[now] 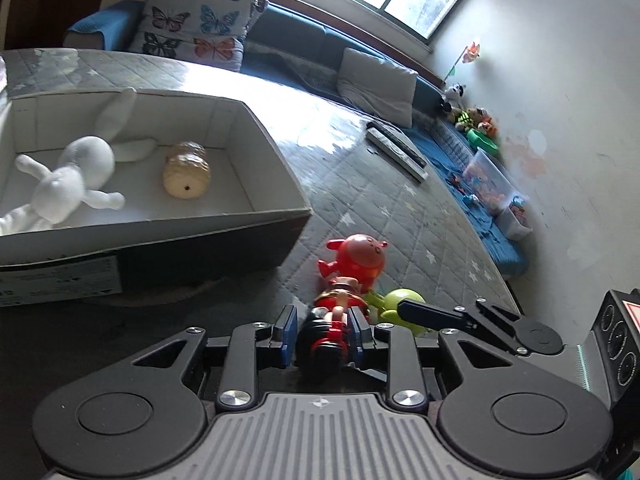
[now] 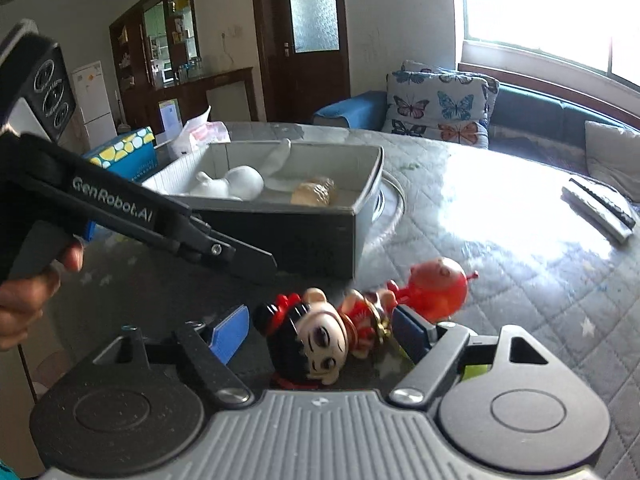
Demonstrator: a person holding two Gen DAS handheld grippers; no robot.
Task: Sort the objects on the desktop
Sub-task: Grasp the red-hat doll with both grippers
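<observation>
A doll (image 1: 340, 296) (image 2: 320, 340) in a red dress with black hair lies on the quilted table, head towards both cameras. My left gripper (image 1: 322, 314) is open with a narrow gap, and the doll's head shows in that gap. In the right wrist view its finger (image 2: 252, 258) hangs just above and behind the head, apart from it. My right gripper (image 2: 320, 318) is wide open, its blue pads on either side of the doll. A red round toy (image 1: 362, 256) (image 2: 438, 284) lies at the doll's feet. A green toy (image 1: 400, 298) (image 2: 474, 372) sits under my right finger (image 1: 416, 310).
An open cardboard box (image 1: 276, 152) (image 2: 280, 240) stands behind the toys, holding a white plush rabbit (image 1: 76, 172) and a tan ribbed toy (image 1: 186, 176). Remote controls (image 1: 396, 148) (image 2: 596, 208) lie at the table's far side. A blue and yellow carton (image 2: 120, 152) stands beyond the box. A sofa (image 1: 292, 32) runs along the window.
</observation>
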